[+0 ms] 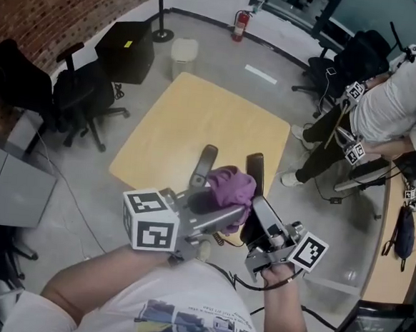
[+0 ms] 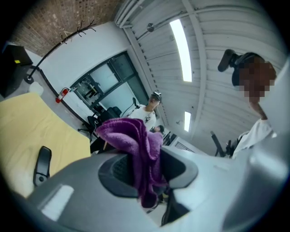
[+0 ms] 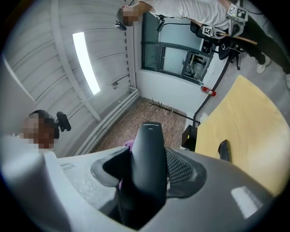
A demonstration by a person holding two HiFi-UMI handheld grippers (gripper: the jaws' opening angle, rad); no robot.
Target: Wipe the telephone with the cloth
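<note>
1 handset (image 3: 147, 167) btwn R fingers (image 3: 179, 171), cloth (image 2: 136, 140) btwn L fingers (image 2: 119, 171).

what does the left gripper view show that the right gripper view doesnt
Only the left gripper view: the left gripper shut on the bunched purple cloth. Only the right gripper view: the right gripper clamped on the black telephone handset, with just a purple sliver of the cloth behind it. Both: the yellow table with a black object lying on it.
</note>
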